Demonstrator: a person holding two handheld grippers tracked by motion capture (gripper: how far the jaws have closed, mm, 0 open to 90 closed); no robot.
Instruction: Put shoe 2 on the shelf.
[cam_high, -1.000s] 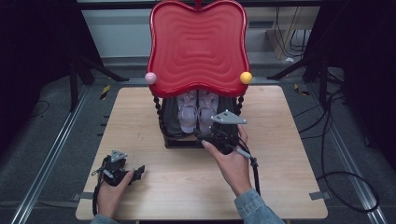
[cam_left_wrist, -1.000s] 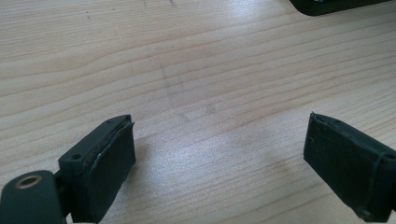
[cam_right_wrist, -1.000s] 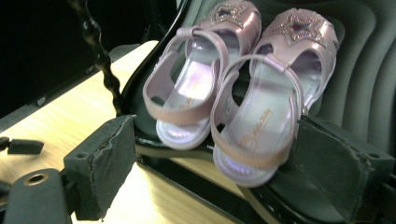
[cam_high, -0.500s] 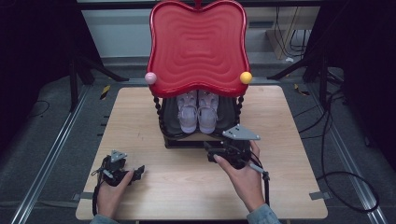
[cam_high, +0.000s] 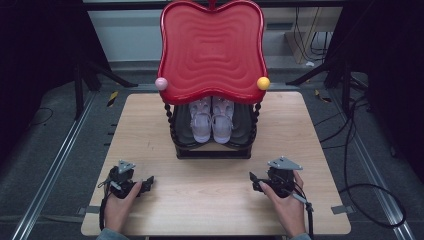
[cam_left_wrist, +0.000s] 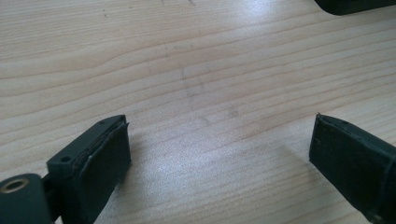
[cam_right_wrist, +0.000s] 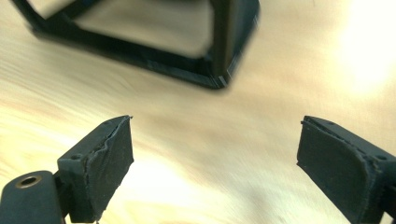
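Now, step in hand: judged as resting after the pair of pale sneakers is placed; both grippers sit near the table's front edge, well apart from the rack.
Sneakers: side by side, toes toward the person, on the lower tier of the black rack under its red wavy top.
Left gripper: jaws spread wide, holding nothing, low over bare wood.
Right gripper: jaws spread wide, empty, aimed toward the rack.
Doing it well: hold both hands low and clear of the rack's turned posts; if the shoes need squaring, approach from the front, under the red top.
High view adds: the pink ball and yellow ball on the top's corners.
Right gripper view adds: the rack's base corner close up, blurred.
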